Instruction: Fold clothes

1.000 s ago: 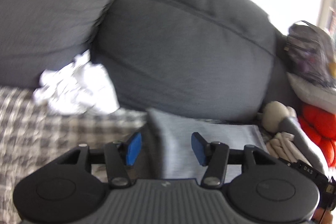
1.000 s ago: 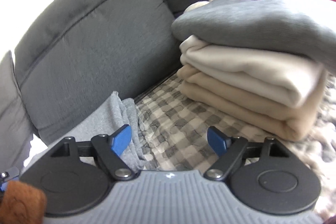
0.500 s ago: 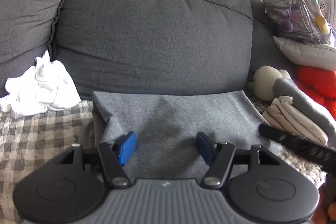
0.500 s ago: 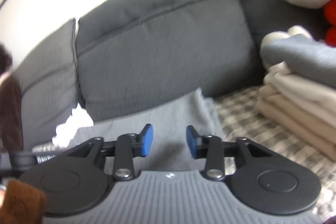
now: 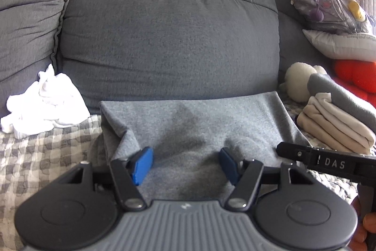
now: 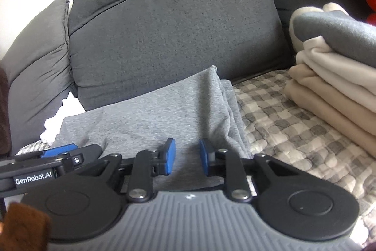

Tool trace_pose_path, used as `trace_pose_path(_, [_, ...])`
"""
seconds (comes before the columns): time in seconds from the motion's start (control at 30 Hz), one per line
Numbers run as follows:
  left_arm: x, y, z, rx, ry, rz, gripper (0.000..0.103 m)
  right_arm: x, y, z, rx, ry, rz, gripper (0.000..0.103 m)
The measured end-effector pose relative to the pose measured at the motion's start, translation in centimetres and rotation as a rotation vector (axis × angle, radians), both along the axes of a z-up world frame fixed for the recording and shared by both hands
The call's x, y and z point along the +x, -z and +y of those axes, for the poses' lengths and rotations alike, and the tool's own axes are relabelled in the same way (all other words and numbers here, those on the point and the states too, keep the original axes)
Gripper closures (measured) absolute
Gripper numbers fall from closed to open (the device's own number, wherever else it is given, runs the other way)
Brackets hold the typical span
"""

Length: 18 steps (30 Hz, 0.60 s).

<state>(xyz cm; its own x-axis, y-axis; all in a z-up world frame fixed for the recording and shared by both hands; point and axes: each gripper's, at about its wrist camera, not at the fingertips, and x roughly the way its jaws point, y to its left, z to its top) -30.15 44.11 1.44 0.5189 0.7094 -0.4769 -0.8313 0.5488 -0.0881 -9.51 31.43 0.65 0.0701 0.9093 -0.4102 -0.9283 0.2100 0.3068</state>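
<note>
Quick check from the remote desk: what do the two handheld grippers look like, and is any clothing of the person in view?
Both match: left gripper and right gripper have ribbed grey bodies, round black discs, black linkage arms with silver pivots, and blue pads. Seen side-on, the right gripper reads "DAS", the left "GenRobot.AI". No cables show. A fuzzy brown sleeve sits at the right view's lower left corner.

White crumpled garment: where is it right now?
In the left wrist view the white crumpled garment lies at the left on the checked cover, against the sofa back, left of the grey garment.
</note>
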Motion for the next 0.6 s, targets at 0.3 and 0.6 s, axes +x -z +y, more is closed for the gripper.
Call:
trace_pose_path(0.3, [-1.3, -2.1, -3.3, -0.017, -0.09, 0.047, 0.038, -2.3, -2.5, -2.5, 0.002, -0.011, -0.108, 0.054])
trace_pose_path(0.6, [-3.7, -3.0, -6.6, -0.041, -0.127, 0.072, 0.033, -4.0, -3.6, -5.4, -0.039, -0.053, -0.145, 0.047])
